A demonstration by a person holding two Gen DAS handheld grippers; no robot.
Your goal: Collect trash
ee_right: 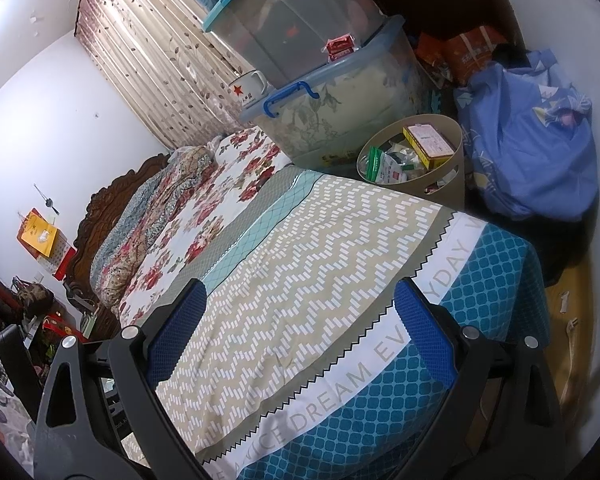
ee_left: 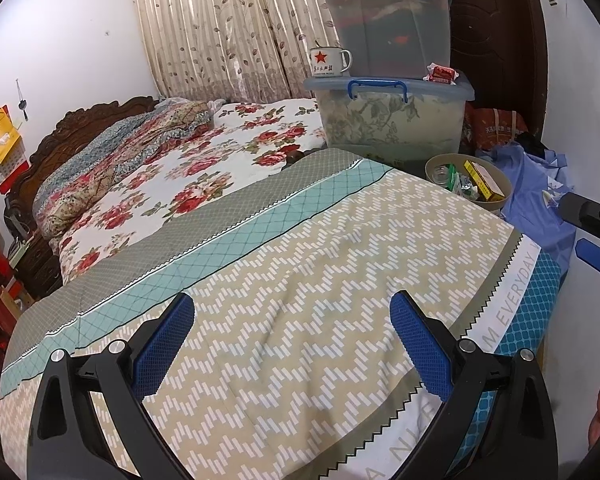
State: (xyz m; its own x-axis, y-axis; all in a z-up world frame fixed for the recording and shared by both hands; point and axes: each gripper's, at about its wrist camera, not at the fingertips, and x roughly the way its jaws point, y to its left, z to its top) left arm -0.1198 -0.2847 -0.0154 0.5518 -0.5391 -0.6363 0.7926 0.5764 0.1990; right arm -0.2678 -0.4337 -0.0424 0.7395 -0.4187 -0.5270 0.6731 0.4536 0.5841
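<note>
A beige trash bin (ee_left: 500,184) stands past the far corner of the bed, holding a yellow box (ee_left: 485,179) and several wrappers. It also shows in the right wrist view (ee_right: 452,148), with the yellow box (ee_right: 428,142) on top. A red wrapper (ee_left: 442,73) lies on the lower storage box lid, also in the right wrist view (ee_right: 340,46). My left gripper (ee_left: 292,320) is open and empty above the patterned bedspread. My right gripper (ee_right: 300,312) is open and empty over the bedspread's corner; it also shows at the right edge of the left wrist view (ee_left: 592,232).
Two stacked plastic storage boxes (ee_left: 388,120) stand beside the bin, with a white enamel mug (ee_left: 328,62) on the lower lid. A blue cloth bundle (ee_right: 528,148) lies right of the bin. The bed (ee_left: 300,240) fills the foreground; curtains hang behind.
</note>
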